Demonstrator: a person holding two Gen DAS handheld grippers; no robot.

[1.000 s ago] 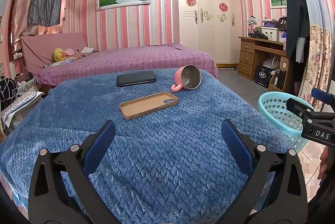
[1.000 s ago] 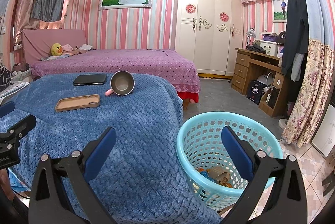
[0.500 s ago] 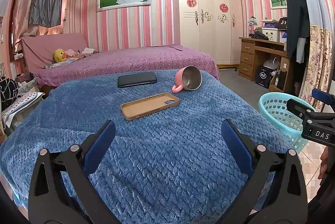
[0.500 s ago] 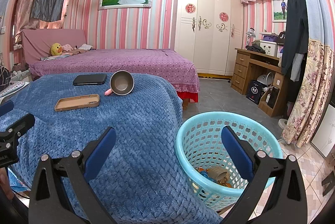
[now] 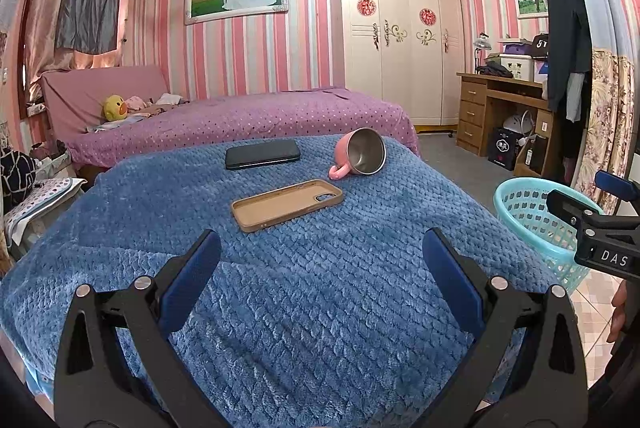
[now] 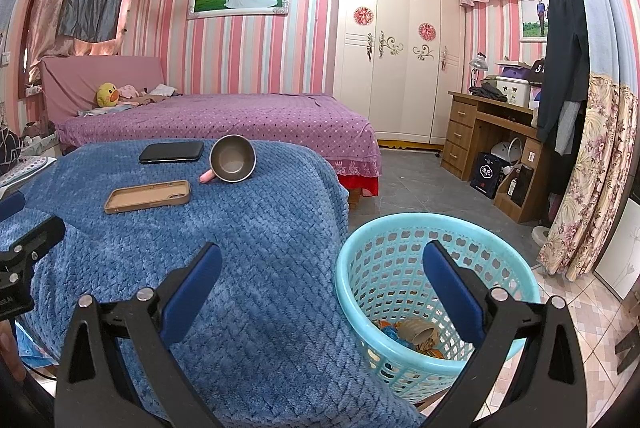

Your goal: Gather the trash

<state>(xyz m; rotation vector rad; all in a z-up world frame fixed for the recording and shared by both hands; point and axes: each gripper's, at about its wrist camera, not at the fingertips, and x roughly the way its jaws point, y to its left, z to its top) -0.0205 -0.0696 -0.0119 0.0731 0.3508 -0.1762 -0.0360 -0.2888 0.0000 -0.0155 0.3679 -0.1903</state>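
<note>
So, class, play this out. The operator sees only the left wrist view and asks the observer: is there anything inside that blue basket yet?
Observer: Yes. The right wrist view shows crumpled trash lying at the bottom of the basket.
Operator: Are the right tongs carrying anything?
Observer: No. The right tongs are open and empty, pointing at the basket's near rim.

Your right gripper [image 5: 600, 224] is poking in at the left view's right edge, mostly cut off. The basket [image 6: 400, 228] is hiding much of its trash [image 6: 412, 334] behind your right fingers [image 6: 448, 288]; the scraps are staying too jumbled to identify.
</note>
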